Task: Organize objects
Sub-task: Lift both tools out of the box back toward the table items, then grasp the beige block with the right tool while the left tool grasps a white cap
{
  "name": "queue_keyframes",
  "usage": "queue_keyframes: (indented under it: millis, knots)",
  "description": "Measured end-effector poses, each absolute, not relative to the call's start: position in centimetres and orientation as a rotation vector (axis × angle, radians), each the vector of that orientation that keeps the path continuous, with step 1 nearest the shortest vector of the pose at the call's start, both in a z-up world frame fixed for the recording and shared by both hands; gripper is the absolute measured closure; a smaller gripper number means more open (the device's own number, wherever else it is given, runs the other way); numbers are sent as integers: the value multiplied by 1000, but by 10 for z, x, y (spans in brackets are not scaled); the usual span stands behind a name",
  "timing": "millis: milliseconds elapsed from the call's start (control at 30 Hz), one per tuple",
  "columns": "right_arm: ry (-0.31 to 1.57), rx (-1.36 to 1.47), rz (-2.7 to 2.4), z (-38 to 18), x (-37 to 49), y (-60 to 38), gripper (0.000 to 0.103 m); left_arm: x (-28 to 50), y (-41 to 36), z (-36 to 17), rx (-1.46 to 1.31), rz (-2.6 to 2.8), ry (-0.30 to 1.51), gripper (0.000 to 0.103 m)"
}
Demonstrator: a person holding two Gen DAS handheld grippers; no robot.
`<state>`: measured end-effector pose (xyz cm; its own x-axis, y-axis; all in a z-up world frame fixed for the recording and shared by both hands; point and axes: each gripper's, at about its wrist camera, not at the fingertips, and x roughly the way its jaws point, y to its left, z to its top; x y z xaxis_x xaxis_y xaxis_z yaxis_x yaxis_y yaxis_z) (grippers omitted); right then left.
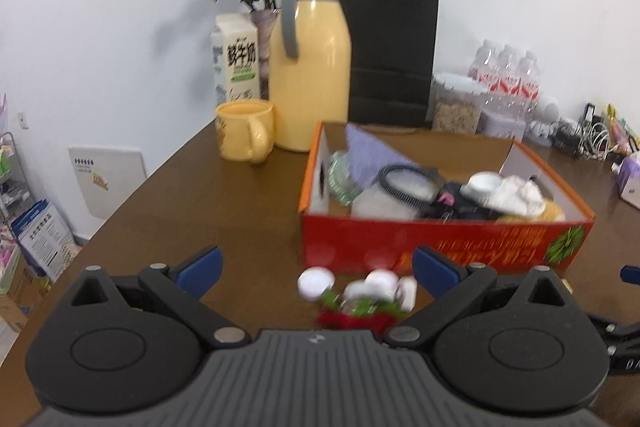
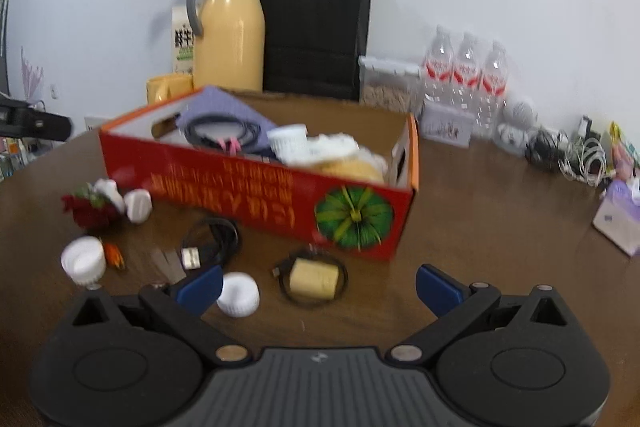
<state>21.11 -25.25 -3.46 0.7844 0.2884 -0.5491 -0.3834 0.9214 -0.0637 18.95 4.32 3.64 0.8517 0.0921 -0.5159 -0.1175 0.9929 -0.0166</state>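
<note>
Clearly the loose items all lie in front of the red cardboard box point(image 2: 256, 187), between it and the two tongs. Furthest left in the right wrist view is a red flower bundle point(image 2: 90, 211) with white caps beside it, which the left tongs point(image 1: 316, 273) face almost head-on: the bundle sits just ahead of their wide-open, empty jaws. Next come a white cup point(image 2: 84, 261), a coiled black cable point(image 2: 216, 239) with a USB plug, and a white round cap point(image 2: 239, 294) just beside the left fingertip of the right tongs point(image 2: 319, 286). These too are spread wide and hold nothing. A yellow block ringed by a thin cord point(image 2: 313, 279) lies nearly centred ahead of them, its long side crosswise, so the right hand seems nearer to it. The box, already part filled, lies long-side-on behind. The tabletop point(image 2: 500, 219) is dark brown wood; a yellow thermos jug point(image 2: 230, 39), black paper bag point(image 2: 316, 31) and water bottles point(image 2: 466, 75) stand along the white wall.
</note>
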Motion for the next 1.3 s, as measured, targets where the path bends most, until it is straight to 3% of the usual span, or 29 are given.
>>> queue_keyframes:
  millis: [100, 200, 500, 567, 733, 1300]
  knots:
    - [578, -166, 352, -40, 212, -257, 2, 181, 52, 30, -54, 120, 556, 0]
    - [589, -157, 352, -42, 217, -260, 11, 175, 60, 26, -60, 127, 568, 0]
    - [612, -138, 401, -46, 240, -249, 51, 169, 68, 22, -88, 128, 575, 0]
    - [622, -151, 397, -49, 245, -244, 64, 169, 67, 19, -93, 123, 582, 0]
    - [636, -122, 412, -55, 250, -244, 73, 171, 67, 14, -99, 119, 593, 0]
    - [501, -83, 379, -46, 223, -256, 73, 182, 51, -5, -112, 64, 639, 0]
